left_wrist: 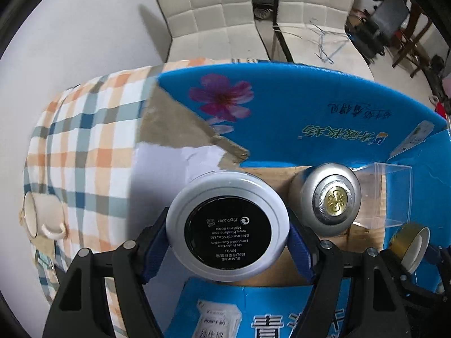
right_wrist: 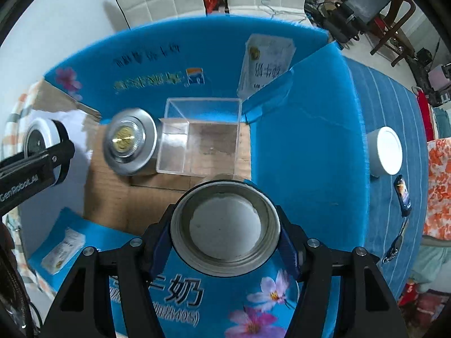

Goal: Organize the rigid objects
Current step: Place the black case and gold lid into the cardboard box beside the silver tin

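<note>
My left gripper [left_wrist: 227,232] is shut on a round white cosmetic compact [left_wrist: 227,229], its black labelled underside facing the camera, held above the near left corner of an open blue cardboard box [left_wrist: 296,107]. My right gripper [right_wrist: 225,228] is shut on a gold-sided jar [right_wrist: 225,225] with a pale inside, held over the box's near side; it also shows in the left wrist view [left_wrist: 410,243]. Inside the box [right_wrist: 304,146] stand a silver round tin [right_wrist: 129,145] with a gold emblem and a clear plastic box [right_wrist: 203,143]. The compact also shows in the right wrist view [right_wrist: 38,140].
A checked cloth [left_wrist: 84,146] covers the table left of the box, with a white mug [left_wrist: 42,217] on it. A white round lidded container [right_wrist: 384,152], a small dark bottle [right_wrist: 403,195] and keys [right_wrist: 394,242] lie on a blue striped cloth right of the box. White chairs [left_wrist: 203,14] stand behind.
</note>
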`<state>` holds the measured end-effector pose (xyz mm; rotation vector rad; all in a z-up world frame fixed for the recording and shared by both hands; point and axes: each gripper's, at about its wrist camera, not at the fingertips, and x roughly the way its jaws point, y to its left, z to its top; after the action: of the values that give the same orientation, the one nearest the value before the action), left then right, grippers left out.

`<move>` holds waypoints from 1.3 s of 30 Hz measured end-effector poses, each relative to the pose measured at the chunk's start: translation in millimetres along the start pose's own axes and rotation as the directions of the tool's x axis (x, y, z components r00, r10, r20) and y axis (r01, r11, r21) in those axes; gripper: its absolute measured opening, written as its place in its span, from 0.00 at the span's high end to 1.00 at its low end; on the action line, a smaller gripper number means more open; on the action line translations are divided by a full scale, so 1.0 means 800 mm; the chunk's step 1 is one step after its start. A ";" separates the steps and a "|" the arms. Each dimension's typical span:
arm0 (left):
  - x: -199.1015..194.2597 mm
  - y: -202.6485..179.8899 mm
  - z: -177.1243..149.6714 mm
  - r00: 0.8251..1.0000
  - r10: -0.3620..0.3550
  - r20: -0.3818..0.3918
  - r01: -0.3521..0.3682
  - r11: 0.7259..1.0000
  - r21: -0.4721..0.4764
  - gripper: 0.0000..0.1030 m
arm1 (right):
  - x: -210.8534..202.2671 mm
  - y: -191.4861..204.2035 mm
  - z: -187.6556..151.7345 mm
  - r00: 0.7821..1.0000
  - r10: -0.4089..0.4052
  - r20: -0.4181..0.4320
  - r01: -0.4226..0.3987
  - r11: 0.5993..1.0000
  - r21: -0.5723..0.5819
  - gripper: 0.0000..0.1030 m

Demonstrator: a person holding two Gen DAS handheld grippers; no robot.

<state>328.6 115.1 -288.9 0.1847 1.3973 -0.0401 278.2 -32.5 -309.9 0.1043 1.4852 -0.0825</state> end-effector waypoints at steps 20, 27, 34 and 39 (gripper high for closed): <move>0.043 -0.013 0.024 0.992 -0.103 -0.074 0.099 0.994 -0.048 0.28 | 0.041 0.000 0.008 0.990 0.053 -0.131 -0.052 0.999 0.008 0.34; 0.045 -0.015 0.027 0.984 -0.127 -0.126 0.123 0.992 -0.042 0.28 | 0.078 -0.014 0.023 0.983 0.064 -0.174 -0.057 0.997 0.042 0.34; 0.042 -0.022 0.020 0.984 -0.098 -0.147 0.098 0.995 -0.004 0.22 | 0.098 -0.011 0.030 0.974 0.079 -0.213 -0.064 0.995 0.078 0.32; 0.025 -0.022 0.010 0.988 -0.092 -0.123 0.092 0.996 -0.005 0.12 | 0.091 0.000 0.034 0.974 0.095 -0.206 -0.080 0.993 0.081 0.19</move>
<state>337.2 97.9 -309.4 0.1244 1.5280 -0.1075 311.1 -35.3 -380.3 0.2436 1.6861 -0.0554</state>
